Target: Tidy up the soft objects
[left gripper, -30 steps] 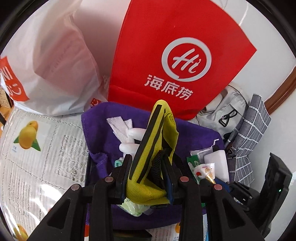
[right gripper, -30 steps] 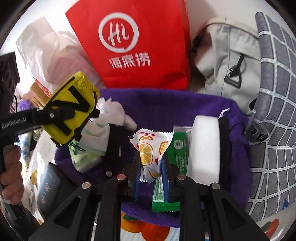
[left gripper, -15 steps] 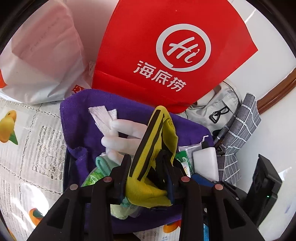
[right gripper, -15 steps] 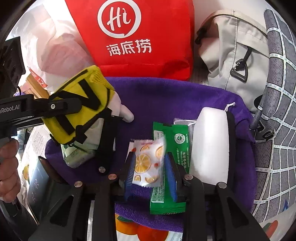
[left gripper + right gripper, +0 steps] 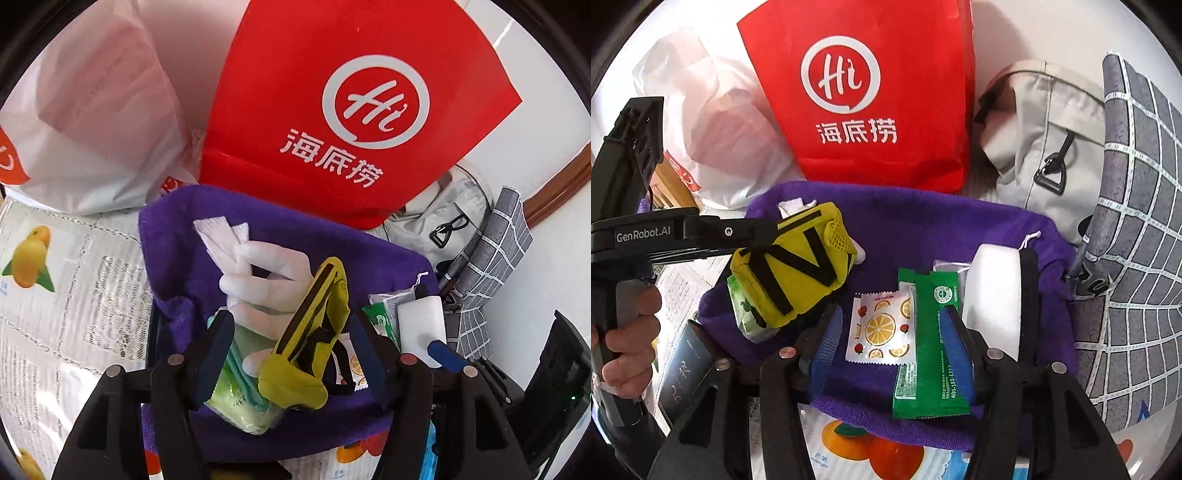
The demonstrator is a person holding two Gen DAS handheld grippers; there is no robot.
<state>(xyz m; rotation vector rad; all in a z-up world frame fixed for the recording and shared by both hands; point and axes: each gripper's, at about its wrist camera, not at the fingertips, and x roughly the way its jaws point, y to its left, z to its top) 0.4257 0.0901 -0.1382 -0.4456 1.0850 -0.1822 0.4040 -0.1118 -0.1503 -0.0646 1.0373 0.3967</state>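
A purple cloth-lined basket point(image 5: 173, 229) point(image 5: 960, 229) holds the soft things. My left gripper point(image 5: 291, 332) is open, and the yellow pouch with black stripes point(image 5: 314, 332) point(image 5: 798, 269) lies between its jaws on a white glove point(image 5: 266, 269) and a green tissue pack point(image 5: 236, 410). My right gripper point(image 5: 894, 332) is open over a fruit-print sachet point(image 5: 881, 328) lying in the basket beside a green packet point(image 5: 931, 347) and a white sponge point(image 5: 993, 295).
A red paper bag point(image 5: 351, 92) point(image 5: 868, 92) stands behind the basket, with a white plastic bag point(image 5: 92, 110) to its left. A grey bag point(image 5: 1041, 140) and a checked cloth point(image 5: 1126, 221) lie at the right. A fruit-print tablecloth point(image 5: 55, 277) covers the table.
Both grippers have opened. The left let the yellow pouch down onto the things in the basket. The right let the fruit sachet drop flat into the basket.
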